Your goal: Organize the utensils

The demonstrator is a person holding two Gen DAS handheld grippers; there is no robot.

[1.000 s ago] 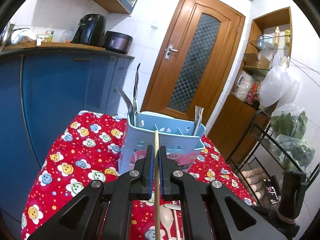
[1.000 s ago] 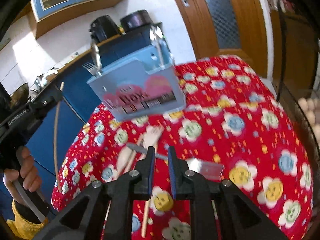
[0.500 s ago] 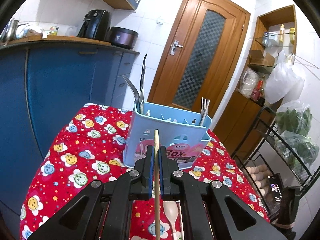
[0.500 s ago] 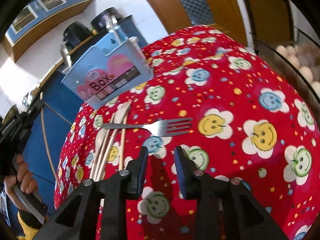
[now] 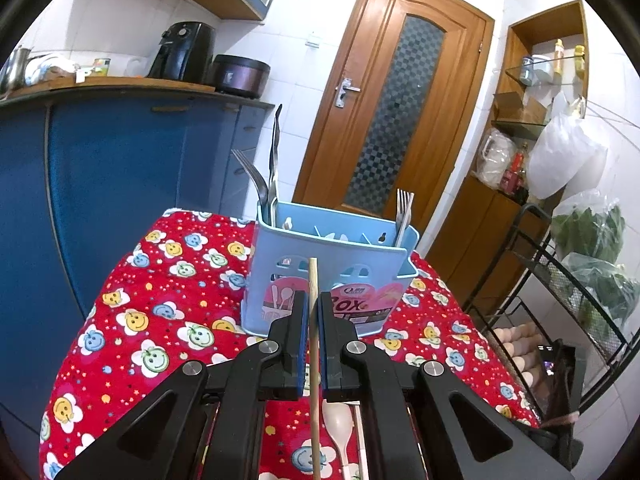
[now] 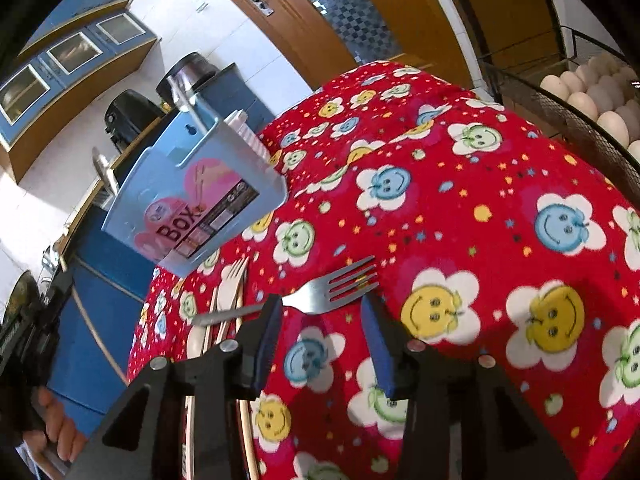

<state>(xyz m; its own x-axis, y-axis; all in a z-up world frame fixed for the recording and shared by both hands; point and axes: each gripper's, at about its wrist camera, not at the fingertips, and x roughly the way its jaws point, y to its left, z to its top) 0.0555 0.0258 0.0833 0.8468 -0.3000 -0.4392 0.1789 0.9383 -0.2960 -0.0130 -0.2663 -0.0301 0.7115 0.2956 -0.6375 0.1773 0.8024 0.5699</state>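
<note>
left gripper: black two-finger gripper with blue pads point(image 5: 314, 312), clamped on a thin pale wooden chopstick point(image 5: 314, 360); the stick runs straight up between the pads, its tip showing above them
chopstick tip: in front of the holder's label side, seen from the left wrist; contact with the holder cannot be told
right gripper: black gripper with blue pads point(image 6: 320, 312), jaws have just been opening, now apart, nothing pinched
right gripper position: tilted, low over the cloth, fingertips on either side of the fork's neck, pads not pressing it
fork: shiny steel fork point(image 6: 320, 296) lying flat on the cloth, tines toward the right of the right wrist view, handle toward the left
holder: light blue plastic utensil box with pink "BOX" label point(image 5: 328, 272), upright on the table near its far end
holder contents: metal fork point(image 5: 404, 212) upright in the right compartment; more steel utensils point(image 5: 266, 176) in the left one
loose items: pale plastic spoon point(image 5: 338, 420) on the cloth below the left gripper; pale wooden sticks and cutlery point(image 6: 232, 292) beside the fork handle
table: covered by red cloth with smiley flowers point(image 6: 480, 220)
background: wire rack of eggs point(image 6: 592, 96) to the right
</note>
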